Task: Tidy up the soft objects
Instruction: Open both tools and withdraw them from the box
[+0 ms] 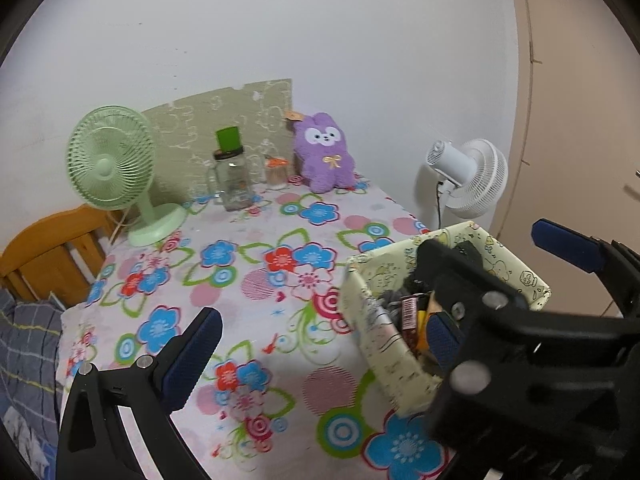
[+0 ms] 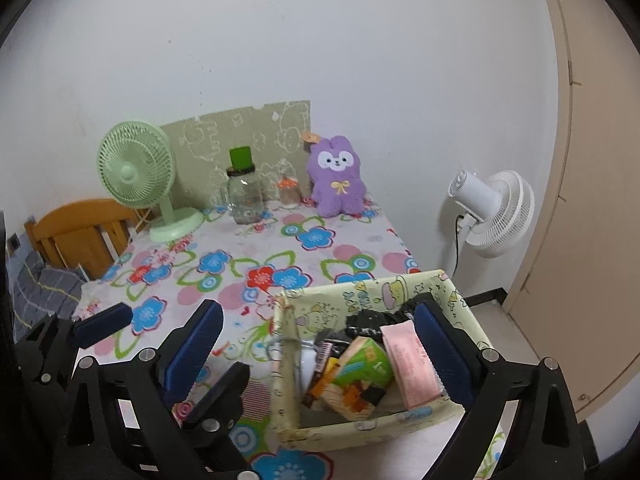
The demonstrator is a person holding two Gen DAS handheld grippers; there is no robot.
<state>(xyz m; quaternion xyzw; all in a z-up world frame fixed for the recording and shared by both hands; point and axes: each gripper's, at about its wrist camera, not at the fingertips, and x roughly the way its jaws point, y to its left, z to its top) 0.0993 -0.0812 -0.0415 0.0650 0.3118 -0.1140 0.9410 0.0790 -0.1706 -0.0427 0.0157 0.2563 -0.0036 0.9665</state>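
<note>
Purple plush is the only clearly soft thing left out: the purple plush toy [image 2: 337,176] sits upright at the far edge of the flower-print tablecloth [image 2: 248,248], at about twelve o'clock from both grippers, leaning near the patterned board [image 2: 240,128] against the wall. At its nine o'clock stand a small orange-lidded jar [image 2: 289,191], a glass jar with a green cap [image 2: 244,196] and a green desk fan [image 2: 138,172]; a white fan [image 2: 496,212] stands off the table at three o'clock. The yellow cartoon-print box [image 2: 360,296] is at the near right corner and already crowded with packets, among them a green carton [image 2: 362,364] and a pink pack [image 2: 408,364]. The right gripper [image 2: 320,360] is spread wide with nothing between its blue pads, one finger outside the box's left wall and the other at its right side, so it seems to straddle the box without pinching it. The left gripper [image 1: 372,300] is likewise wide open and empty, hovering over the cloth at the box's nine o'clock. My judgement: the work is early or mid-way, with the plush toy not yet gathered and well apart from both grippers and the box.
</note>
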